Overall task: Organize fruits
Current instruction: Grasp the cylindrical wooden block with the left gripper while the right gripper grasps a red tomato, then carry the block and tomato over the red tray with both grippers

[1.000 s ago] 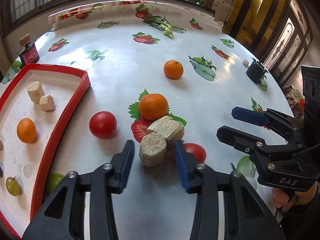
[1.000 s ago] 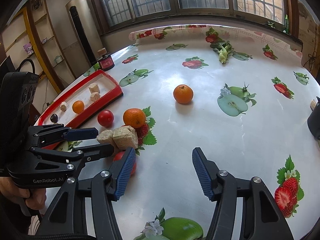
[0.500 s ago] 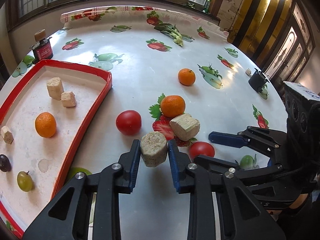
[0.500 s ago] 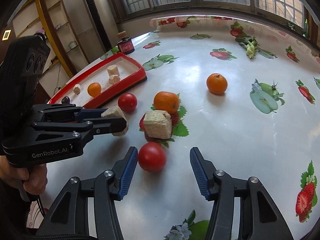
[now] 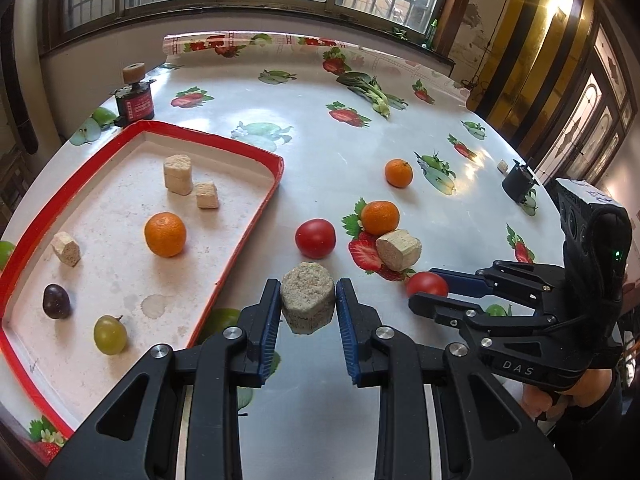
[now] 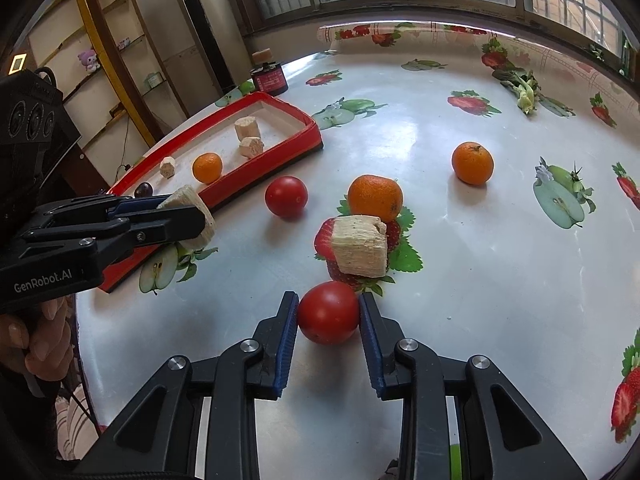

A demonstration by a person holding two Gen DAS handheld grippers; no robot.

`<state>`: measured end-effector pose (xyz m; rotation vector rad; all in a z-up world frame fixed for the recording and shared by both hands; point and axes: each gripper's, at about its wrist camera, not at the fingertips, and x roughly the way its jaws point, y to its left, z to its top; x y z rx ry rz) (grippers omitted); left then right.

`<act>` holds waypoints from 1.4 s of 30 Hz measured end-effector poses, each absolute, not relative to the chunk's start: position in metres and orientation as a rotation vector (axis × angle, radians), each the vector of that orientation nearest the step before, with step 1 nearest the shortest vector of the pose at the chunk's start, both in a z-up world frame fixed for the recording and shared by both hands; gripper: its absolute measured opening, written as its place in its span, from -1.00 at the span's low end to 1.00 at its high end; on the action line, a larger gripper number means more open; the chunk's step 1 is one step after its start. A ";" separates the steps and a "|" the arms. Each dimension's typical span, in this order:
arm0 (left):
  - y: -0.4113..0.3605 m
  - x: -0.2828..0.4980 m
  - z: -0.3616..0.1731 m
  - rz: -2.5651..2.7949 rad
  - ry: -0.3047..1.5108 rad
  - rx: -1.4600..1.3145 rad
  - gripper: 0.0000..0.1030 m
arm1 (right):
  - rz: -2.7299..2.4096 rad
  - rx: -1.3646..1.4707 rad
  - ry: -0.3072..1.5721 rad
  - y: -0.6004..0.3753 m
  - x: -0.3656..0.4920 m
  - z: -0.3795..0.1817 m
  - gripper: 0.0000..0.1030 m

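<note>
My left gripper (image 5: 307, 292) is shut on a beige chunk (image 5: 307, 302), held off the table just right of the red tray (image 5: 248, 152). The tray holds a tangerine (image 5: 165, 234), three beige pieces, a dark grape (image 5: 56, 301) and a green grape (image 5: 110, 335). My right gripper (image 6: 329, 308) is closing low on the table, both pads pressing a red tomato (image 6: 328, 314). Beyond it lie a beige block (image 6: 360, 246), a tangerine (image 6: 375, 197), a second tomato (image 6: 286, 196) and a farther tangerine (image 6: 472, 162).
A red-labelled jar (image 5: 134, 100) stands behind the tray's far corner. A leafy green vegetable (image 5: 372, 90) lies at the back of the table. A small black object (image 5: 519, 185) sits near the right edge. A hand (image 6: 36, 336) grips the left tool.
The left gripper closed on the beige chunk, lifted it and carried it left toward the tray. The right gripper moved in around the near tomato and closed on it.
</note>
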<state>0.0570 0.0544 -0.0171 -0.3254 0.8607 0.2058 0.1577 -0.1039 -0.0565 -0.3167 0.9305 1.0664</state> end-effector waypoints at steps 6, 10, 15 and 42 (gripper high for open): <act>0.071 0.039 -0.012 0.250 0.839 -0.344 -0.51 | 1.089 -0.321 0.892 -0.094 0.148 -0.041 -0.40; 0.080 0.028 -0.011 0.274 0.830 -0.352 -0.51 | 1.112 -0.331 0.877 -0.082 0.141 -0.034 -0.40; 0.090 0.015 -0.010 0.306 0.824 -0.358 -0.51 | 1.145 -0.336 0.860 -0.065 0.133 -0.028 -0.40; 0.156 -0.039 -0.014 0.451 0.797 -0.428 -0.51 | 1.228 -0.358 0.828 0.004 0.119 -0.017 -0.40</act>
